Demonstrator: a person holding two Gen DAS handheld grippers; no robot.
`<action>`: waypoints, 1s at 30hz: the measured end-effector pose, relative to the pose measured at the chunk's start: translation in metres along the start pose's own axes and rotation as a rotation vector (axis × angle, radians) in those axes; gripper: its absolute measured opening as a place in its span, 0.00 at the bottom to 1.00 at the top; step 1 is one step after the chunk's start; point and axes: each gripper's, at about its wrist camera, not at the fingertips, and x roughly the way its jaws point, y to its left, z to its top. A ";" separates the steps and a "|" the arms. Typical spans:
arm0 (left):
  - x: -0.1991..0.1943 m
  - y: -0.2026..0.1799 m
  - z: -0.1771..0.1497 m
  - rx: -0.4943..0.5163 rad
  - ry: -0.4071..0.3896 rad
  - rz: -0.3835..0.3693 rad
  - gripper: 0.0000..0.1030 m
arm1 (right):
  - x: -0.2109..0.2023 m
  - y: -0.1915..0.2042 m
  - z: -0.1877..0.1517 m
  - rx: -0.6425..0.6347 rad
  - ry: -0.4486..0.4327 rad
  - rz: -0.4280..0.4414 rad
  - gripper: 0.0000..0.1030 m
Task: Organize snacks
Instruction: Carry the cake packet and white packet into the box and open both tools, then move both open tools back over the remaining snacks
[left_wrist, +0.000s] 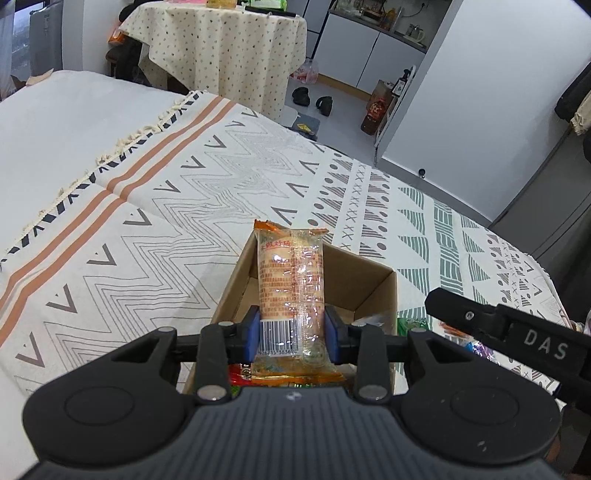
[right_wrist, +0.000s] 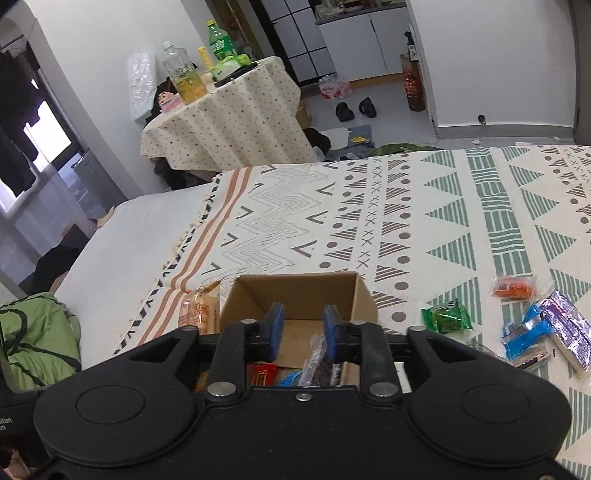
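Observation:
My left gripper (left_wrist: 292, 330) is shut on a clear, orange-edged biscuit packet (left_wrist: 290, 280). It holds the packet upright over the near left part of an open cardboard box (left_wrist: 373, 284) on the patterned bedspread. The same packet (right_wrist: 199, 314) shows just left of the box (right_wrist: 295, 291) in the right wrist view. My right gripper (right_wrist: 303, 328) hangs open over the box with nothing between its blue pads (right_wrist: 275, 328). Below it, several packets lie inside, among them a red one (right_wrist: 262, 373) and a clear wrapper (right_wrist: 316, 356). The right gripper's black body (left_wrist: 517, 332) crosses the left wrist view at right.
Loose snacks lie on the bedspread right of the box: a green packet (right_wrist: 447, 315), an orange one (right_wrist: 513, 288), a blue one (right_wrist: 524, 332) and a purple one (right_wrist: 569, 332). A cloth-covered table (right_wrist: 229, 122) with bottles stands beyond the bed. Green fabric (right_wrist: 37, 332) sits at far left.

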 end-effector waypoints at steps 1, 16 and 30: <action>0.002 0.000 0.001 0.000 0.003 -0.004 0.33 | 0.001 -0.002 0.000 0.008 0.001 -0.009 0.31; 0.009 -0.011 0.003 -0.003 0.034 0.033 0.59 | -0.013 -0.034 -0.011 0.079 0.001 -0.088 0.60; -0.007 -0.046 -0.022 0.059 0.027 0.094 0.80 | -0.049 -0.066 -0.025 0.093 -0.037 -0.092 0.79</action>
